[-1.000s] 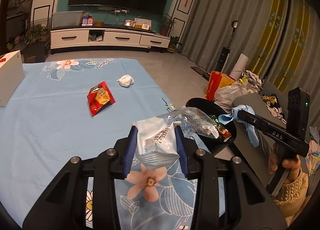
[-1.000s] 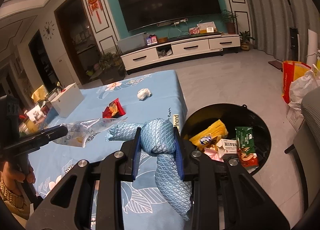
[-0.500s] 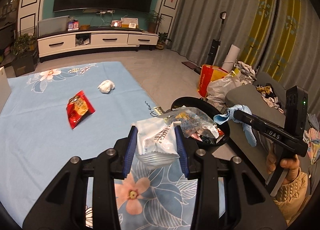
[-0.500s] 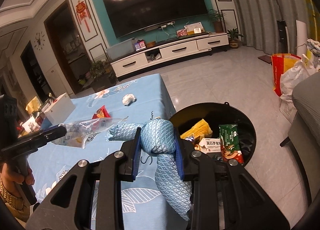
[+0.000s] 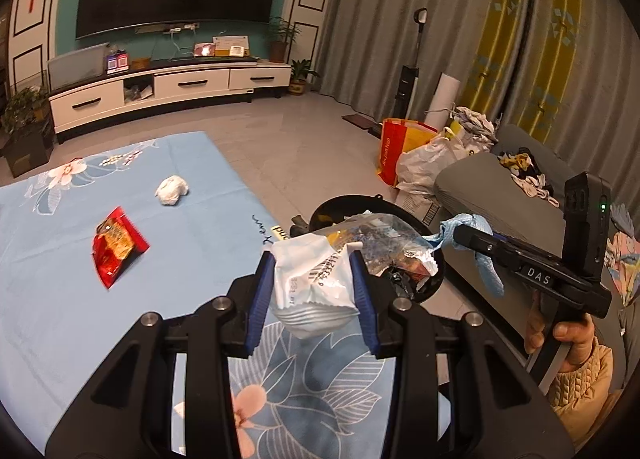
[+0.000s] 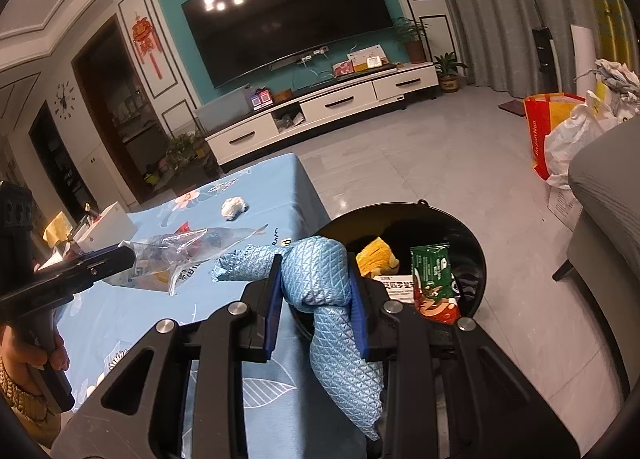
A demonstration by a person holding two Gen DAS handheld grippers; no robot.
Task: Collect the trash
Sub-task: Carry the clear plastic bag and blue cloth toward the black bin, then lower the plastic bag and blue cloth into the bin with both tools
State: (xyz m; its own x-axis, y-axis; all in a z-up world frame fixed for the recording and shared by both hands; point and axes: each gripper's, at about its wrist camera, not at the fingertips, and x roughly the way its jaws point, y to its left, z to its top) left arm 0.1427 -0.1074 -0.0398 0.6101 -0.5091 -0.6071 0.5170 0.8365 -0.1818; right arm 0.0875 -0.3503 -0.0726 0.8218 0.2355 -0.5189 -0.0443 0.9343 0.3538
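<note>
Partly hidden bin (image 5: 434, 283); left hand-held gripper (image 5: 316, 279) clamps wrapper (image 5: 310, 283), right (image 6: 316, 287) clamps cloth (image 6: 316, 275).

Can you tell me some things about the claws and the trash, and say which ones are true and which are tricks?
1. The left claw is holding a white wrapper. True.
2. The right claw is empty. False: it is clamped on a blue cloth.
3. The black trash bin has nothing in it. False: a green packet and a yellow wrapper lie inside.
4. A red snack packet lies on the blue tablecloth. True.
5. The crumpled white paper ball is in the bin. False: it sits on the tablecloth.
</note>
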